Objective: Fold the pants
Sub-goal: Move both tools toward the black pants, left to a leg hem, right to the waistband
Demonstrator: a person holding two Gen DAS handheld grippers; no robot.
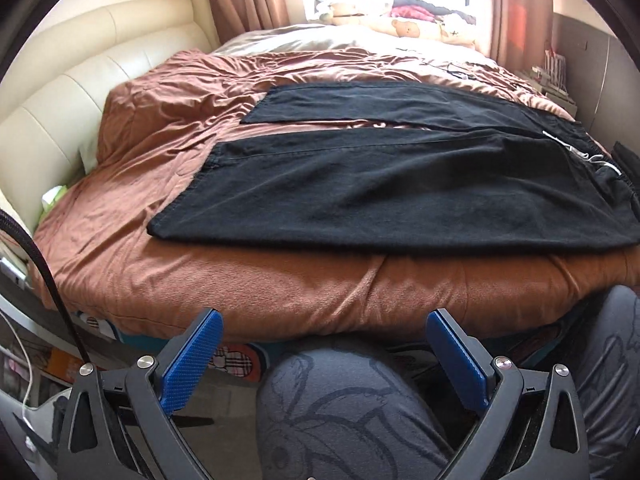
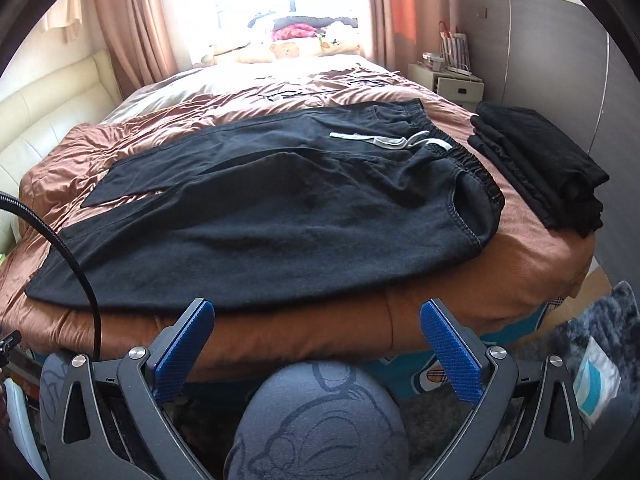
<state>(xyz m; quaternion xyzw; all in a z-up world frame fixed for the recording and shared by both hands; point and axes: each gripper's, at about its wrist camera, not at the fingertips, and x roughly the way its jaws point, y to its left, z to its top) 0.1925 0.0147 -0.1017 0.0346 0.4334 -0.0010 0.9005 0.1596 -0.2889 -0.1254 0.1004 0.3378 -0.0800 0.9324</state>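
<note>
Black pants (image 1: 360,192) lie flat on the brown bedspread (image 1: 160,160), legs pointing left, elastic waistband with a white drawstring (image 2: 384,140) at the right. They also show in the right wrist view (image 2: 280,216). My left gripper (image 1: 324,320) is open and empty, held off the bed's near edge, below the pants' legs. My right gripper (image 2: 318,308) is open and empty, off the near edge below the pants' seat and waist.
A stack of folded black clothes (image 2: 536,164) sits on the bed's right corner. A cream padded headboard (image 1: 80,92) runs along the left. Pillows and soft toys (image 2: 288,46) lie at the far end by the window. A nightstand (image 2: 452,80) stands at right. The person's knees (image 1: 340,412) are below the grippers.
</note>
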